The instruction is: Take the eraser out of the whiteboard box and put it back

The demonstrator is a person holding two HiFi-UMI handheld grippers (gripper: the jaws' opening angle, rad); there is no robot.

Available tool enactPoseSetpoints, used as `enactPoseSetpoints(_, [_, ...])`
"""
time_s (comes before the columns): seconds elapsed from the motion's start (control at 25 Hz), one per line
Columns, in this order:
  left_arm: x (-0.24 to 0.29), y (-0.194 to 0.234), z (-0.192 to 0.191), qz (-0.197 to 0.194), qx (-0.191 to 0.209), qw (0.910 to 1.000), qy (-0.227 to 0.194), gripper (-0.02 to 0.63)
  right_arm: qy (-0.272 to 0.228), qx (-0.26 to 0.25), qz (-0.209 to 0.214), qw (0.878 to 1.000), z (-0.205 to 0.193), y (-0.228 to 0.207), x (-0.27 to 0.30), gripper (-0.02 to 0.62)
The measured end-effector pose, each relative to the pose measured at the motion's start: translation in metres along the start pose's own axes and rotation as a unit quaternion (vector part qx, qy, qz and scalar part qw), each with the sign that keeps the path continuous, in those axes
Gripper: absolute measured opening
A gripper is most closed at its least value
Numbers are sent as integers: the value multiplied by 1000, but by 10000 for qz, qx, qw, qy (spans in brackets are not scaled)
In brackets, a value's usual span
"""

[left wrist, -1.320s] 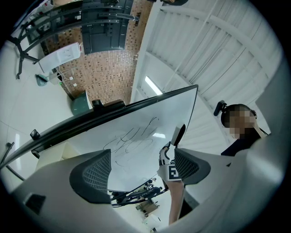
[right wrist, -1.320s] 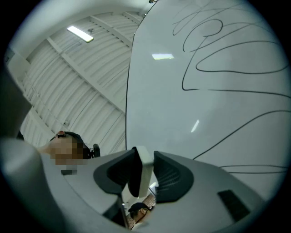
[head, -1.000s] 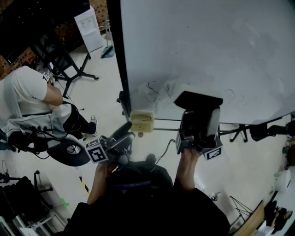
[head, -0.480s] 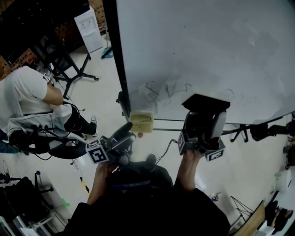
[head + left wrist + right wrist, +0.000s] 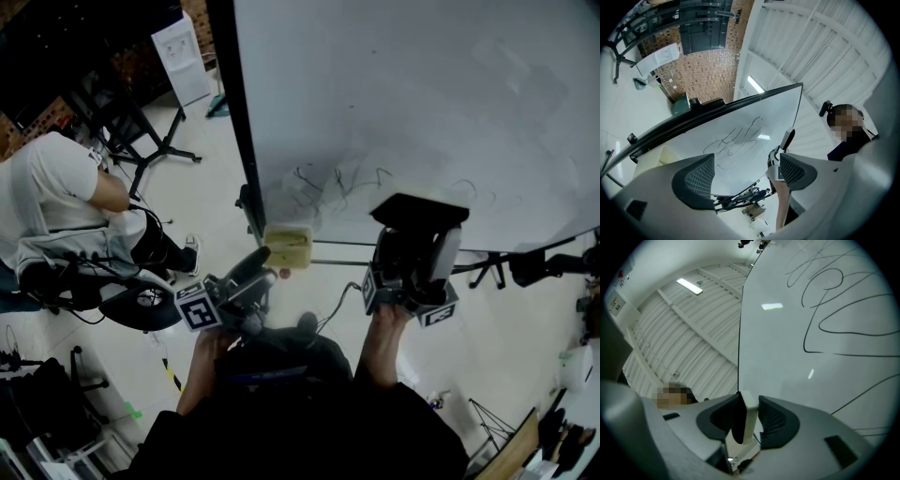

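Two grippers are up at the whiteboard [image 5: 422, 94]. The right gripper [image 5: 749, 422] has its jaws clamped on the eraser [image 5: 419, 209], a flat slab held edge-on between the pads, out of the box [image 5: 289, 247] and in front of the board's lower part, just right of the scribbles [image 5: 328, 181]. The left gripper [image 5: 745, 174] has its jaws wide apart with nothing between them, its tips just beside the box at the board's lower left corner.
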State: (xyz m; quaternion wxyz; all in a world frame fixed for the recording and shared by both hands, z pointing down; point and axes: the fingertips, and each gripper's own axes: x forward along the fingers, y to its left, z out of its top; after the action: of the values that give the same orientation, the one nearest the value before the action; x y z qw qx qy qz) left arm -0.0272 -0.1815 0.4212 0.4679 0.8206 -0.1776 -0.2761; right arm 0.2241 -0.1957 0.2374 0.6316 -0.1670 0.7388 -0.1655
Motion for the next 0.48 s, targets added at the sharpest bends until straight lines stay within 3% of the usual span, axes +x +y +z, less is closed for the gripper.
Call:
enactPoseSetpoints(0.12, [1, -1, 4, 38, 110, 9999, -18, 428, 39, 24, 37, 10000, -2, 0, 0, 153])
enactPoseSetpoints(0.48, [-4, 2, 2, 13, -90, 9999, -106, 428, 103, 24, 15, 9999, -6, -1, -1, 153])
